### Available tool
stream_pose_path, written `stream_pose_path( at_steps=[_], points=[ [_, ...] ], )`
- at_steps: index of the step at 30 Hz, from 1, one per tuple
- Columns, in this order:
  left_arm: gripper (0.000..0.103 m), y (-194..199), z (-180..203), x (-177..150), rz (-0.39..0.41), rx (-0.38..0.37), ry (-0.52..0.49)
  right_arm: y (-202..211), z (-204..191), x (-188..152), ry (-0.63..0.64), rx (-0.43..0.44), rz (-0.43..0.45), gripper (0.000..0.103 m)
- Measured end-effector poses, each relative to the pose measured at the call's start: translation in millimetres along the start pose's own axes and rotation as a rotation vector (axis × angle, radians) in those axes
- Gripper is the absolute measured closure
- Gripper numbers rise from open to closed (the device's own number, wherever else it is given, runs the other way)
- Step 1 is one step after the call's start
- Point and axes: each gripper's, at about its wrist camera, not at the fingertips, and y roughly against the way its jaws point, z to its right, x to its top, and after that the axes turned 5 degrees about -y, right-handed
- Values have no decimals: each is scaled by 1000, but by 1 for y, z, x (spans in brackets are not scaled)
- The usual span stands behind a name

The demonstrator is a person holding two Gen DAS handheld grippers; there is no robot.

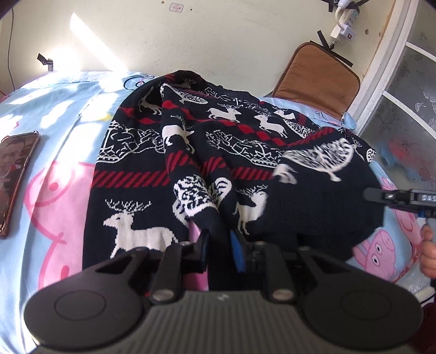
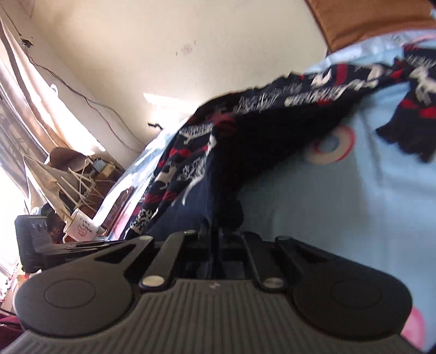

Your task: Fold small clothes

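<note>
A navy knitted sweater (image 1: 218,141) with white reindeer and red stripes lies spread on a light blue cartoon bedsheet (image 1: 54,177). My left gripper (image 1: 220,245) is shut on the sweater's near hem, with dark fabric pinched between its fingers. In the right wrist view my right gripper (image 2: 218,234) is shut on a dark edge of the sweater (image 2: 207,152), which rises off the sheet (image 2: 340,217) and drapes away from the jaws, blurred. The right gripper's body (image 1: 395,197) shows at the right edge of the left wrist view, next to a lifted fold.
A phone (image 1: 16,177) lies on the sheet at the left. A brown cushion (image 1: 316,79) leans on the wall behind the bed, under a power strip (image 1: 346,24). A mug (image 2: 81,224) and white hangers (image 2: 79,185) clutter the bedside. A hand (image 1: 427,253) shows at right.
</note>
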Motion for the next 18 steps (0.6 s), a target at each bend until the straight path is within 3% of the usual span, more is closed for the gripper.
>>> stream_pose_path(
  at_steps=[2,5,8,10,12,13,14,15,16,17,18],
  points=[
    [83,7,3,-3,5,-5,-14,49,5,-2,15,-85,53,96],
    [43,13,8,-6,12,-15,-19,94,20,-18,-35,-202,59,96],
    [26,8,15,-8,-2,-31,-28,91,40,-41,-95,-259,-13,95],
    [24,0,20,-9,-30,-40,-26,77,47,-53,-72,-289,-80,92],
    [35,-5,25,-11,-48,-21,-39,74,48,-56,-49,-270,-75,89],
    [41,-7,26,-12,-55,-2,-46,74,48,-54,-55,-260,-58,81],
    [57,-6,27,-13,-49,25,-53,75,49,-50,-62,-249,-36,72],
    [75,-5,25,-12,-49,40,-53,76,50,-46,-67,-240,-7,55],
    [84,-4,22,-11,-52,41,-39,79,52,-42,-69,-231,23,48],
    [94,-4,16,-9,-58,33,-13,78,53,-38,-68,-222,48,47],
    [96,-4,12,-9,-58,22,10,72,55,-33,-76,-206,62,47]
  ],
)
